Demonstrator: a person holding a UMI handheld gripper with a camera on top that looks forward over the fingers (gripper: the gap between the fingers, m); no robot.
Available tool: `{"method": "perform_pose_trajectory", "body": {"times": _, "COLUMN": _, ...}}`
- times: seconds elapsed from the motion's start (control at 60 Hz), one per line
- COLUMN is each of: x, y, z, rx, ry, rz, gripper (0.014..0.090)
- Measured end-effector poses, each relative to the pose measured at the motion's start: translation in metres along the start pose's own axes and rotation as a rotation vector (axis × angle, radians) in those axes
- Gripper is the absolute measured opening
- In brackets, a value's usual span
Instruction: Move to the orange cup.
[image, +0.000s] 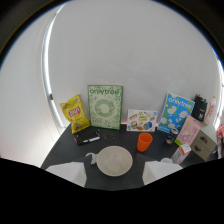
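— What is seen of the gripper (112, 176)?
— Two pale, whitish fingers (67, 173), broad and flat-topped.
— And below them?
— A black body, curved along its upper edge.

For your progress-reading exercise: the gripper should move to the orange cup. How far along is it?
Done: the gripper faces the dark table. In hand: its open, empty fingers flank the white bowl. Left: the orange cup stands beyond the bowl, ahead of the right finger, unreached.
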Motion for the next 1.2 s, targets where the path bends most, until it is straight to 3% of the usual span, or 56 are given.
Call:
{"method": "perform_pose_trajectory", "body": {"times": 0.317, "x": -0.019, "y": 0.049, "z": -0.025, "rx": -0.012, "ry": 0.053, "rz": -0.017, "gripper": 0.0862}}
{"method": "perform_pose_trajectory", "body": {"times": 0.583, "x": 0.036, "y": 0.099, "z": -0.02, "rx": -0.033, "ry": 0.139, "rz": 0.001, "gripper": 0.0859}}
{"method": "perform_pose_trajectory", "body": {"times": 0.767, "x": 0.084, "y": 0.091, "z": 0.024, "rx": -0.015, "ry": 0.182, "rz": 0.026, "gripper": 0.0862}}
{"method": "perform_pose_trajectory", "body": {"times": 0.9, "x": 0.109, "y": 0.074, "z": 0.074, "rx": -0.008, "ry": 0.166, "rz": 0.016, "gripper": 0.0859}}
{"method": "perform_pose_trajectory", "body": {"times": 1.2, "x": 0.149, "y": 0.074, "z": 0.17, "rx": -0.079, "ry": 0.116, "rz": 0.046, "gripper": 0.0864}}
